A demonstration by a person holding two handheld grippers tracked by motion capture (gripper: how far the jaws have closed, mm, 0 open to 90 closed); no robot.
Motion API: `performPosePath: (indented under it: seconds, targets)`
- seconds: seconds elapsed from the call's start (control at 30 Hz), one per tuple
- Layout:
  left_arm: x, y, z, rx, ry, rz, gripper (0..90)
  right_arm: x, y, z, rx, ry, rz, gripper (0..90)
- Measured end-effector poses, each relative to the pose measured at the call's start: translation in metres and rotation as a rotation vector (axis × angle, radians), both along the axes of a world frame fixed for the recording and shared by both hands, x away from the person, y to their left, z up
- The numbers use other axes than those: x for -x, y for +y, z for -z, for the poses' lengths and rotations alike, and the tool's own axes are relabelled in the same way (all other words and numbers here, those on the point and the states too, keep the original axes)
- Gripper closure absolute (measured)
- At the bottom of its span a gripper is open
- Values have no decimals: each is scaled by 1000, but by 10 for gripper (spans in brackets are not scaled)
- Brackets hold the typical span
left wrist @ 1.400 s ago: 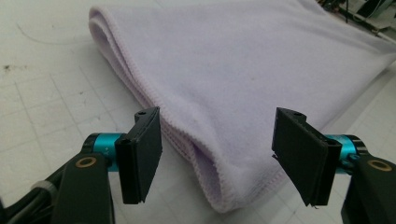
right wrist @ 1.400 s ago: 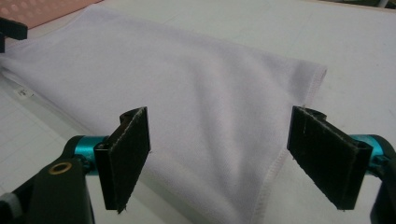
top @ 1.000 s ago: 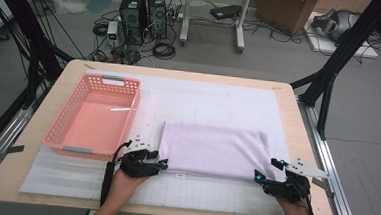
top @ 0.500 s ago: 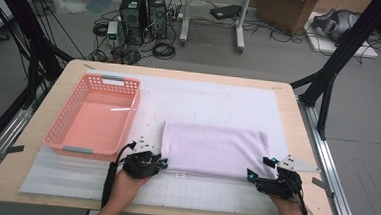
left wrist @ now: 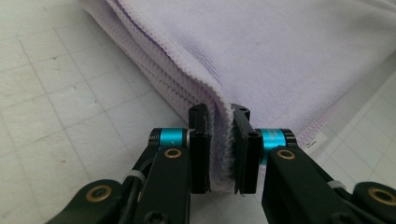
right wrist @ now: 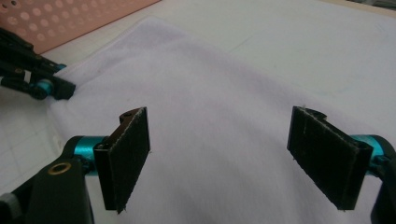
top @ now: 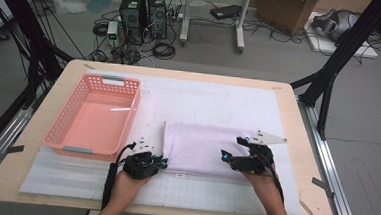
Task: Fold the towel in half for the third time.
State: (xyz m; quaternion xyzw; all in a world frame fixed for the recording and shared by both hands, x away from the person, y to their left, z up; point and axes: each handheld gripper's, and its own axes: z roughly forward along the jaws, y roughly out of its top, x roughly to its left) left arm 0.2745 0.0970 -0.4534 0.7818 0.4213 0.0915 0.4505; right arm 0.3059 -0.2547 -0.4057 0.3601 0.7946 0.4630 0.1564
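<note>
Jaws pinch towel corner — label unreadable.

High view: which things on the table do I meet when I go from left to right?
Pink basket → left gripper, shut on the towel's corner → purple folded towel → right gripper, open above the towel.

Looks like a robotics lab or recording studio rather than a home: bare grey concrete floor, two black desktop computer towers standing on it amid tangled cables, an open cardboard box at the back, black metal rig struts angling up around a plywood tabletop covered with a white gridded mat
</note>
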Motion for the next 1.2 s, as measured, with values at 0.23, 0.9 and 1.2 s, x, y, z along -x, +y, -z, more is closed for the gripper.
performPosePath:
  seconds: [0.23,0.9,1.2]
  targets:
    - [-1,1,0,12,8,1,791,-36,34,-5,31,23,-41,217]
    - [-1,1,1,19,10,0,789,-106,116,11,168,85,-145,315]
    - [0,4,1,35,25,-9,789,-122,164,20,229,124,-226,338]
